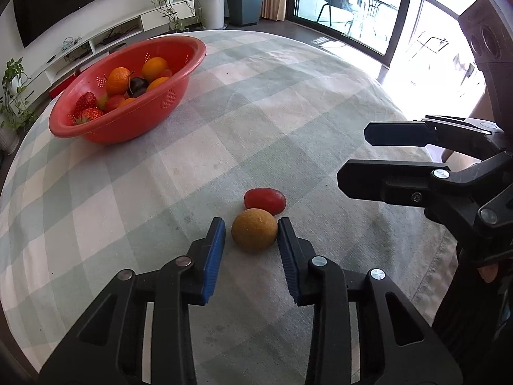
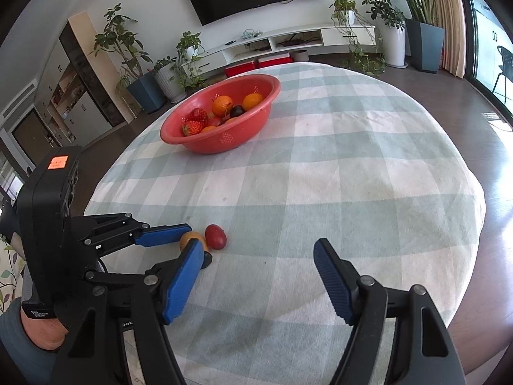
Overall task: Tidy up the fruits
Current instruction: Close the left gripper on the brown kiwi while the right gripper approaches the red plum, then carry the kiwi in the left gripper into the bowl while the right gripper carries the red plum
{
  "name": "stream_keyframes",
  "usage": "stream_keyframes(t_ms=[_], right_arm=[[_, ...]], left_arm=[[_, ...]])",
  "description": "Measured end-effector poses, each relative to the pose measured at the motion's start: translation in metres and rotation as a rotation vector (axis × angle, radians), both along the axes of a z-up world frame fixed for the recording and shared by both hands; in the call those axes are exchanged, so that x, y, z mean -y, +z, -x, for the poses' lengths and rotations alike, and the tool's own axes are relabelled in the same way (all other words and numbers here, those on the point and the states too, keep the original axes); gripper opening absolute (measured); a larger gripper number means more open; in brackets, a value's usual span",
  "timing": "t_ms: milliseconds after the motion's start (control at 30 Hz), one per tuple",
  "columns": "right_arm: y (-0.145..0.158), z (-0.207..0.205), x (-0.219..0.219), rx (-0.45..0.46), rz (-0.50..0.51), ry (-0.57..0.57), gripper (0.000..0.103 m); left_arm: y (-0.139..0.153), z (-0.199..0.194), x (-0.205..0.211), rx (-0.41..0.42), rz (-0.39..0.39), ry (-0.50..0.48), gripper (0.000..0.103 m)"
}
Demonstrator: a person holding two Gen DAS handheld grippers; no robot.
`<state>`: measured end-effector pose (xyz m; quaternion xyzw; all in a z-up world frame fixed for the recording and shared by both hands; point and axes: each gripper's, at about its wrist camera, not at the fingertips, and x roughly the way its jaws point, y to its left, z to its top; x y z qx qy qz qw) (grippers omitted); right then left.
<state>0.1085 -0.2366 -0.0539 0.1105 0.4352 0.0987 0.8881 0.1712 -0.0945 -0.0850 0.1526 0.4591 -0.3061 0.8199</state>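
Observation:
A yellow-brown round fruit lies on the checked tablecloth between the two fingers of my left gripper. The jaws are open around it, close to its sides. A red oval fruit lies just behind it, touching it. Both show in the right wrist view, the yellow fruit partly hidden by a finger, the red one beside it. My right gripper is open and empty, to the right of the fruits; it shows in the left wrist view.
A red colander bowl with oranges, strawberries and a dark plum stands at the far left of the table, also in the right wrist view. The round table edge drops off at right. Plants and a TV cabinet stand beyond.

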Motion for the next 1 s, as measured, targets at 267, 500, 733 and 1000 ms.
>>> stream_keyframes(t_ms=[267, 500, 733, 1000], right_arm=[[-0.011, -0.017, -0.026, -0.044, 0.076, 0.119, 0.066], [-0.022, -0.035, -0.047, -0.067, 0.147, 0.214, 0.058], [-0.026, -0.045, -0.061, -0.077, 0.214, 0.274, 0.047], [-0.025, -0.043, -0.075, -0.086, 0.291, 0.342, 0.025]], left_arm=[[0.013, 0.002, -0.023, 0.01, 0.039, 0.037, 0.027], [0.025, -0.002, -0.061, 0.021, 0.059, 0.115, 0.027], [0.024, -0.003, -0.077, 0.016, 0.07, 0.15, 0.027], [0.023, -0.005, -0.078, 0.015, 0.076, 0.163, 0.027]])
